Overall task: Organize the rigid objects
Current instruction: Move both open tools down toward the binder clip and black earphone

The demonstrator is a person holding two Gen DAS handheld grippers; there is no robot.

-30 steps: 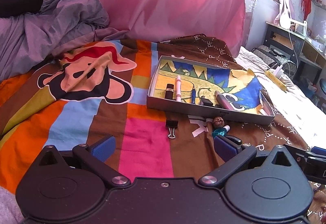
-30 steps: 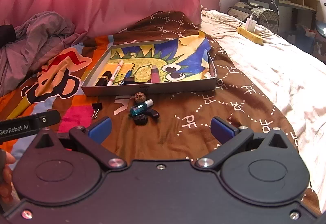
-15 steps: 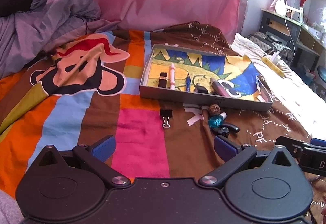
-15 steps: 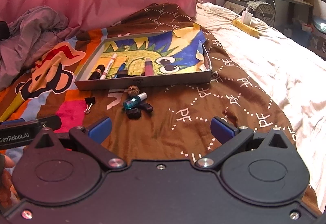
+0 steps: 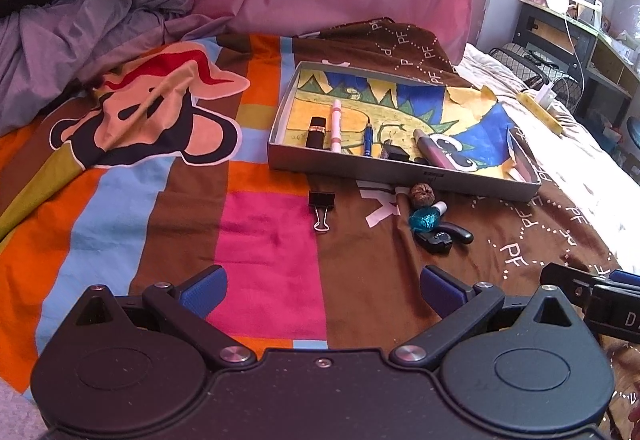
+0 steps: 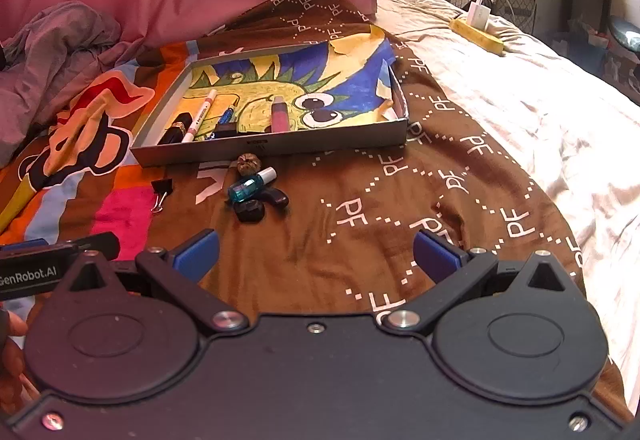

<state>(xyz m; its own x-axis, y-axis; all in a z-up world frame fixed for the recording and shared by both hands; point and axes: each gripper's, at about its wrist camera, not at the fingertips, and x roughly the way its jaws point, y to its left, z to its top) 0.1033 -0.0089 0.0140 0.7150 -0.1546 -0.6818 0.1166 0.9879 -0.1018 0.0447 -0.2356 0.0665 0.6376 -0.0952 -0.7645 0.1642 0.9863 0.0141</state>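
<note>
Your left gripper [image 5: 322, 290] and right gripper [image 6: 316, 252] hover with fingers spread, empty, short of the tray [image 6: 280, 143].

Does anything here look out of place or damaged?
Yes. The binder clip, walnut, teal bottle and two small black items lie loose on the blanket, outside the tray. The tray's drawn paper lining is torn and curls over the far rim.
</note>
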